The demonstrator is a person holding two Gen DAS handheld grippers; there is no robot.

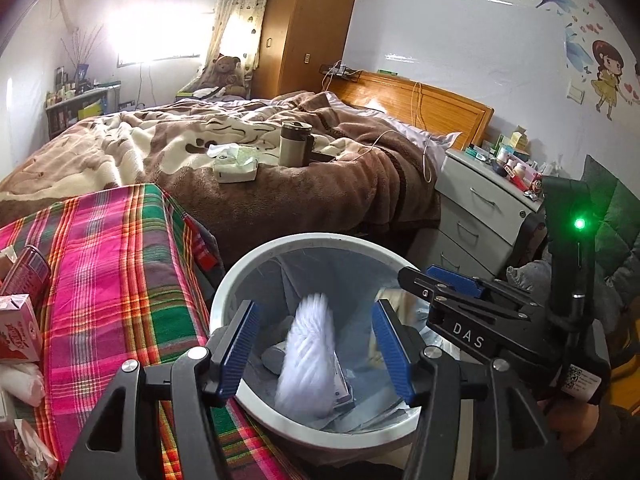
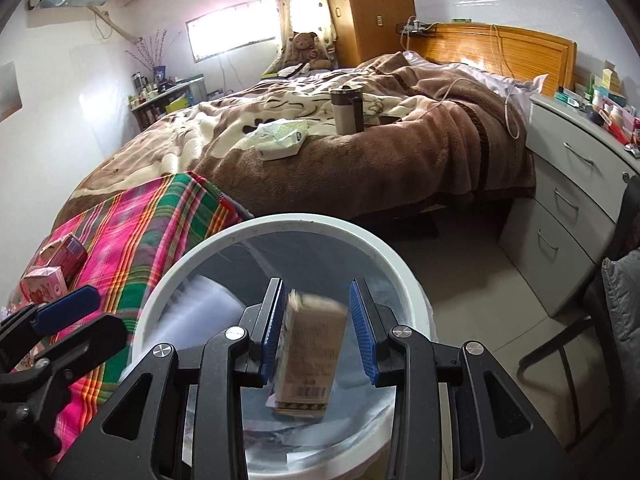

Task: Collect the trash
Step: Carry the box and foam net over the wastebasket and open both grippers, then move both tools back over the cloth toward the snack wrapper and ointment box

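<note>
A white trash bin [image 1: 224,300] [image 2: 160,300] lined with a grey bag stands below both grippers. My left gripper [image 1: 316,312] hovers open over it, and a blurred white tissue [image 1: 308,356] hangs between its blue pads without touching them. That gripper also appears low at the left [image 2: 76,322] in the right wrist view. My right gripper [image 2: 317,286] [image 1: 436,288] is over the bin too. A blurred brown carton [image 2: 310,356] stands upright between its pads, close to the left pad, with a clear gap to the right pad. Papers lie in the bin's bottom.
A pink-green plaid cloth [image 1: 120,264] [image 2: 132,232] covers a surface left of the bin, with pink cartons [image 1: 16,332] [image 2: 44,286] on it. Behind is a bed with a tissue pack [image 1: 234,166] and a flask [image 1: 294,144]. Grey drawers [image 1: 476,216] and a chair [image 2: 580,344] stand at the right.
</note>
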